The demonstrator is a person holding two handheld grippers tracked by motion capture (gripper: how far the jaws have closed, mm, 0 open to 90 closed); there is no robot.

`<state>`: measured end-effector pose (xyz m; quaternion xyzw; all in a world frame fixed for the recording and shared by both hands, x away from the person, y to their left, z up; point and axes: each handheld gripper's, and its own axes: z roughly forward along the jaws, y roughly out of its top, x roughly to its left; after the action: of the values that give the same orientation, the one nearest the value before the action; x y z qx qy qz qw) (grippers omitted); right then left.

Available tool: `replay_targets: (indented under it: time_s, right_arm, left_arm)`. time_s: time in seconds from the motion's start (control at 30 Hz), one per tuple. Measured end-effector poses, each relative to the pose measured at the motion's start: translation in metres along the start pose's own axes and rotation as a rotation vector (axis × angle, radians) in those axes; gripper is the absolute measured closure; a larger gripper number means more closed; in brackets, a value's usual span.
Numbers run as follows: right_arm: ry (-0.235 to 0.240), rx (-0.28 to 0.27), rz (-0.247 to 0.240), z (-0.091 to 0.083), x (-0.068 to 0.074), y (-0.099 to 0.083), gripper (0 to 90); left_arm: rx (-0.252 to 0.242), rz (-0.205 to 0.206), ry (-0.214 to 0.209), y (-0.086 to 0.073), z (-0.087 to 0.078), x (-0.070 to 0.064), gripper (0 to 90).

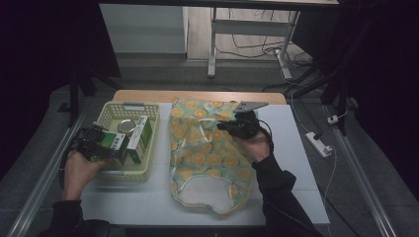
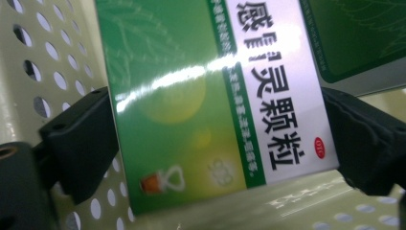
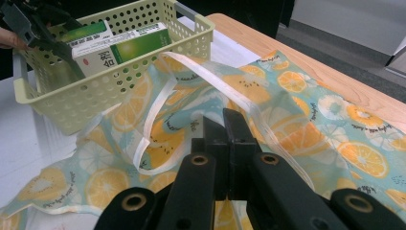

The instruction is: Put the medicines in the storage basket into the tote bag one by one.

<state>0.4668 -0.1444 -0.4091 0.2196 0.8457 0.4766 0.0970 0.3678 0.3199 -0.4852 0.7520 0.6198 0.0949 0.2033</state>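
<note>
A pale yellow perforated basket [image 1: 112, 111] stands at the table's left. My left gripper [image 1: 114, 146] reaches into it, shut on a green and white medicine box [image 2: 191, 96], one black jaw on each side of the box. The right gripper view shows that box [image 3: 95, 57] held inside the basket [image 3: 119, 91], beside a second box [image 3: 139, 43]. A bag printed with oranges [image 1: 207, 153] lies flat at mid-table. My right gripper [image 1: 232, 126] rests over its upper part. Its jaws [image 3: 225, 120] are together at the bag's raised white handle strap [image 3: 206, 74].
A round metal tin [image 1: 126, 126] lies in the basket's far part. The wooden tabletop strip [image 1: 197, 95] runs along the far edge. A white power strip [image 1: 318, 144] and cables lie on the floor at the right. A desk frame [image 1: 212, 49] stands beyond the table.
</note>
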Motion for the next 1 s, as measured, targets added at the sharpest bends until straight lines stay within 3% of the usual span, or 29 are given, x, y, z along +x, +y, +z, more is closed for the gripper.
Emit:
replay_targets:
  time_s: [0.07, 0.33, 0.47, 1.0]
  right_arm:
    - [0.000, 0.001, 0.000, 0.000, 0.000, 0.000, 90.0]
    - [-0.006, -0.007, 0.002, -0.002, -0.001, 0.000, 90.0]
    - [-0.008, -0.010, 0.003, -0.003, -0.002, 0.000, 90.0]
    - [-0.009, -0.011, 0.007, -0.003, -0.004, -0.002, 90.0]
  left_arm:
    - [-0.005, 0.000, -0.010, 0.000, 0.000, 0.001, 14.6]
    - [-0.019, -0.010, 0.010, -0.002, -0.003, -0.002, 17.0]
    - [-0.051, -0.015, 0.015, -0.003, -0.009, -0.002, 17.1]
    - [-0.259, -0.011, 0.013, -0.014, -0.058, -0.001, 17.1]
